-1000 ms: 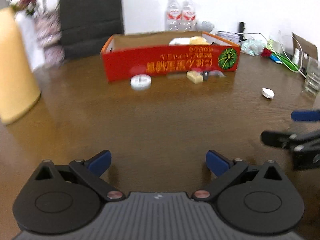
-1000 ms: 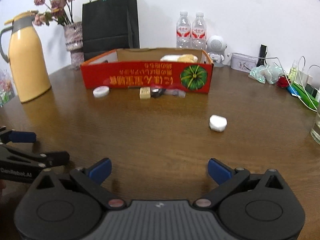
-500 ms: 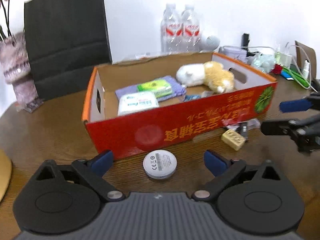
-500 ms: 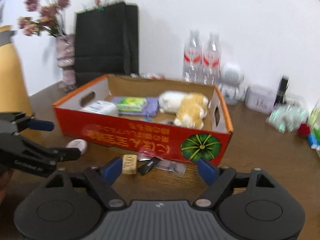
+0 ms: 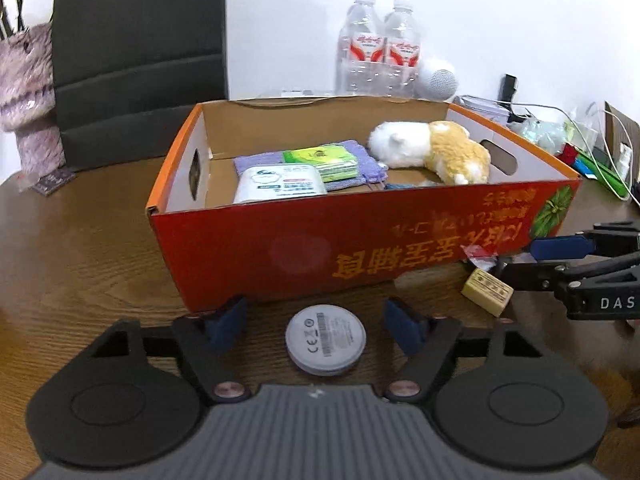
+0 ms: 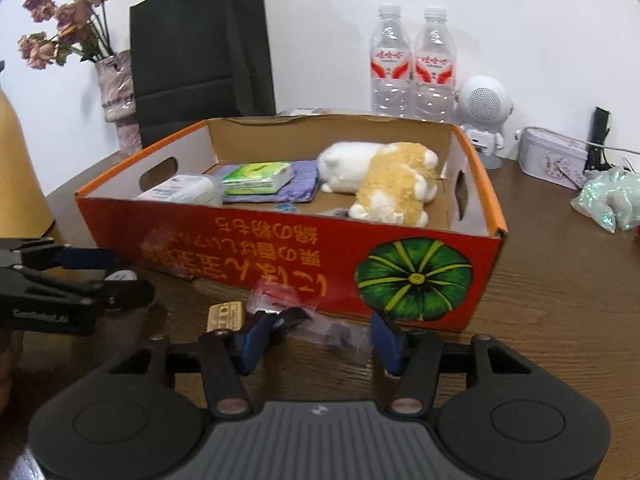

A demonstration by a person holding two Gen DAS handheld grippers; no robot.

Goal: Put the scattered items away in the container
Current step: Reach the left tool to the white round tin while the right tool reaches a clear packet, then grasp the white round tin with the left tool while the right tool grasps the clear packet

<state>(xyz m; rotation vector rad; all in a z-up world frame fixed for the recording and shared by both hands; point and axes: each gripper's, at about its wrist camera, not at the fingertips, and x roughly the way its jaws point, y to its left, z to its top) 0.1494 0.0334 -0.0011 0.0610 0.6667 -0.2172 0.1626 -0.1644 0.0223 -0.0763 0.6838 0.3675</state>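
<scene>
A red cardboard box (image 5: 360, 240) (image 6: 280, 252) stands on the wooden table and holds a plush toy (image 5: 436, 148), a wipes pack (image 5: 280, 184) and a green tissue pack (image 5: 320, 160). A white round disc (image 5: 325, 340) lies in front of the box, between the fingers of my open left gripper (image 5: 320, 322). My open right gripper (image 6: 320, 340) straddles a clear plastic packet with a dark item (image 6: 336, 334). A tan block (image 6: 225, 316) (image 5: 487, 292) and a red-marked wrapper (image 6: 276, 296) lie beside it.
Behind the box stand two water bottles (image 6: 412, 64), a black paper bag (image 6: 200, 40), a flower vase (image 6: 118, 96), a white robot speaker (image 6: 484, 108) and a tin (image 6: 552, 156). A yellow jug (image 6: 20, 168) is at left. Cables and clutter (image 5: 592, 152) lie at right.
Both grippers have moved forward to the box front. The left now brackets the white disc; the right now brackets the plastic packet. Both jaws have narrowed somewhat.
</scene>
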